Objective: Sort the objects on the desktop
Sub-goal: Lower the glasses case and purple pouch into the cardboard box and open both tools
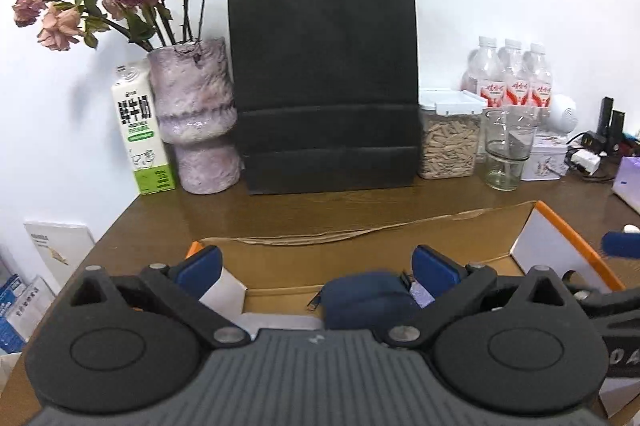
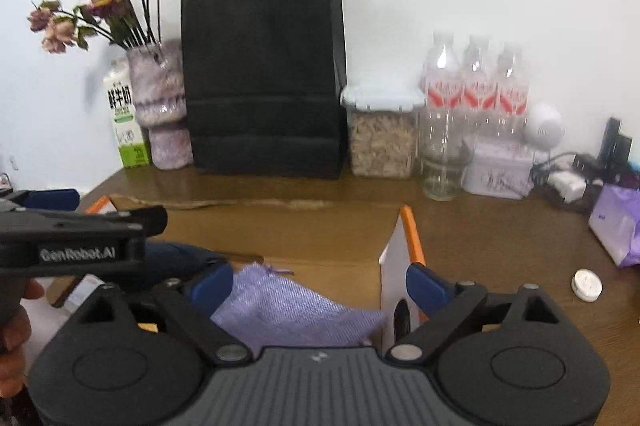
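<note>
Two grippers hung over an open cardboard box (image 1: 360, 258) at the near edge of the wooden table (image 2: 500, 238). The left gripper (image 1: 318, 268) had its blue pads spread wide and held nothing; a dark blue pouch (image 1: 360, 300) lay in the box just below and between them, nearer the right pad. The right gripper (image 2: 320, 282) was likewise wide open and empty, above a lilac fabric bag (image 2: 292, 310) lying in the box, with the box's white, orange-edged flap (image 2: 394, 254) standing upright between its pads, close to the right one. On the table to the right of the box lay a small white round tin (image 2: 587, 285), and farther right a purple packet (image 2: 618, 226). Along the far wall stood a milk carton (image 1: 142, 134), a vase of dried roses (image 1: 196, 118), a black paper bag (image 1: 324, 78), a lidded jar of seeds (image 1: 450, 142), an empty glass (image 1: 506, 154) and three water bottles (image 1: 514, 74).
</note>
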`<state>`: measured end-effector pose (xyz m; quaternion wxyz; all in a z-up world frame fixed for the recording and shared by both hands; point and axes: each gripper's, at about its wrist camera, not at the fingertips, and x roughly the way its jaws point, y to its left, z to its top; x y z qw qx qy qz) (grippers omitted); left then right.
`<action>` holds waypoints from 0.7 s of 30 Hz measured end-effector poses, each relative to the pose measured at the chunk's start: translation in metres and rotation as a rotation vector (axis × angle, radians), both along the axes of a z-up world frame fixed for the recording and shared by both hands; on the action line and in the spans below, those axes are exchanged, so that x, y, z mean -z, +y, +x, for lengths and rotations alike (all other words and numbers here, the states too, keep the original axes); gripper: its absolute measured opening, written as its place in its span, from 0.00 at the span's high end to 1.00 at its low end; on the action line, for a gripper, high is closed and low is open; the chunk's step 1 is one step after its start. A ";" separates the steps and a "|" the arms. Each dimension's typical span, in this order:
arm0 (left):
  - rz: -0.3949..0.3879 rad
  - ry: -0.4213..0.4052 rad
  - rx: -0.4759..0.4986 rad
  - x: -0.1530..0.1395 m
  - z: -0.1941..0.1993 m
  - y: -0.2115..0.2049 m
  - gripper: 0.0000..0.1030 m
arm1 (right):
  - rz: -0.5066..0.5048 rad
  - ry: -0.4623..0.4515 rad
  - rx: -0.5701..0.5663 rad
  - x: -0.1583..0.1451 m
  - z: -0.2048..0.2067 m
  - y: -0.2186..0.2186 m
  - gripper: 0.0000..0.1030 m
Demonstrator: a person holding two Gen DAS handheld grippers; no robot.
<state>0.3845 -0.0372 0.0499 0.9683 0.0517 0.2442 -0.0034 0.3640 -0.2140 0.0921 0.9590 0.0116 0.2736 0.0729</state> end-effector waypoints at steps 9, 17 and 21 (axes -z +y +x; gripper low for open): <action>0.003 0.011 -0.020 0.000 -0.002 0.002 0.00 | -0.017 -0.021 0.011 -0.010 -0.005 -0.003 0.02; -0.034 -0.045 -0.066 -0.012 -0.027 0.013 0.00 | -0.022 -0.037 -0.001 -0.016 -0.012 -0.001 0.02; -0.059 -0.077 -0.072 -0.020 -0.043 0.019 0.00 | -0.027 -0.061 -0.021 -0.024 -0.023 0.004 0.02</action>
